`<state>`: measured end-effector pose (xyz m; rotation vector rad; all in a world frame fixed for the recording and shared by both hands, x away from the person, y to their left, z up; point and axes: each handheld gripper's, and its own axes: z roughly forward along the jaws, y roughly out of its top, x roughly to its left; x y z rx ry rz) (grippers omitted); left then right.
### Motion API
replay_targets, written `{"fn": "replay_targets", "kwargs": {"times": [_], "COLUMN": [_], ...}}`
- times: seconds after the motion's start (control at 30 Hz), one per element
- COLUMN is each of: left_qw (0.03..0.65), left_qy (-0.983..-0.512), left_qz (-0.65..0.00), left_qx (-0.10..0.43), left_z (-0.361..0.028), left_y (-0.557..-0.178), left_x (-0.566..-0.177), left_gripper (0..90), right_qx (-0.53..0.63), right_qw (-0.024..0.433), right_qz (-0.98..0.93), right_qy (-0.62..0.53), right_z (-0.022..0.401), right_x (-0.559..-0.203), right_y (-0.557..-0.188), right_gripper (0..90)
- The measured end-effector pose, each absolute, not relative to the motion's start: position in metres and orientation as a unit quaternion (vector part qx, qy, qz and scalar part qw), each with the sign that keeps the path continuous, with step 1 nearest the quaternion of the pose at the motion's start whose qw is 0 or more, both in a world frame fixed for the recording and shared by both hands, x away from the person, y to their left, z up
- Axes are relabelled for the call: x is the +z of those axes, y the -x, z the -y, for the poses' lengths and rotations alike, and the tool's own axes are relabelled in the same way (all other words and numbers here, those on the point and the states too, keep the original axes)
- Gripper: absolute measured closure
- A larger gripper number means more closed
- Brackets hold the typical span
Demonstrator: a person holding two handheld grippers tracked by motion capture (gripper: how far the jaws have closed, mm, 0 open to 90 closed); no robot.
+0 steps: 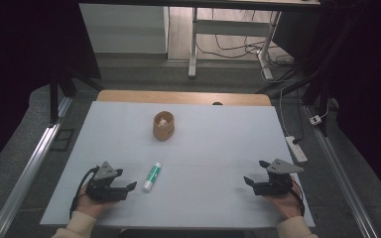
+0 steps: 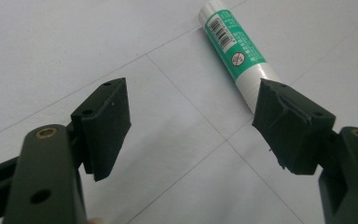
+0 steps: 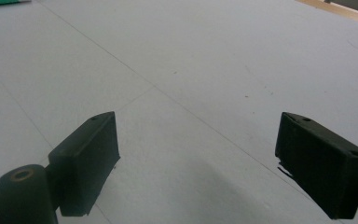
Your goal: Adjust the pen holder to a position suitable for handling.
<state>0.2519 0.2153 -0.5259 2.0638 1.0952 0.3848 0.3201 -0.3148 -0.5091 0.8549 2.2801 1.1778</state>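
Lying beside wide-spread left gripper (image 1: 127, 179): green-white tube (image 1: 152, 176).

Glue stick (image 1: 152, 177) (nr cup (image 1: 163, 125))

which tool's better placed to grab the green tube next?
Left. The left tool sits right beside the green tube, jaws open, and in the left gripper view the tube lies just ahead by one jaw. The right tool, also open, is across the table, with bare surface ahead.
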Motion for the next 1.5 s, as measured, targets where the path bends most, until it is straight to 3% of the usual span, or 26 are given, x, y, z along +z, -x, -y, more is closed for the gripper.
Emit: {"fn": "replay_targets", "kwargs": {"times": [0.27, 0.97, 1.5], "left_qw": [0.38, 0.382, 0.382], "left_qy": [-0.806, -0.801, -0.801], "left_qz": [-0.428, -0.429, -0.425], "left_qx": [0.153, 0.167, 0.176], "left_z": [-0.217, -0.219, -0.217], "left_y": [-0.251, -0.246, -0.253], "left_x": [-0.526, -0.521, -0.496], "left_gripper": [26.9, 27.4, 28.3], "right_qx": [0.422, 0.424, 0.437], "right_qw": [0.199, 0.206, 0.198], "right_qz": [-0.831, -0.83, -0.827], "right_qy": [-0.303, -0.298, -0.293], "right_z": [0.314, 0.31, 0.308], "right_x": [-0.509, -0.51, -0.506], "right_y": [-0.322, -0.323, -0.322], "right_gripper": [16.7, 20.2, 21.7]}}
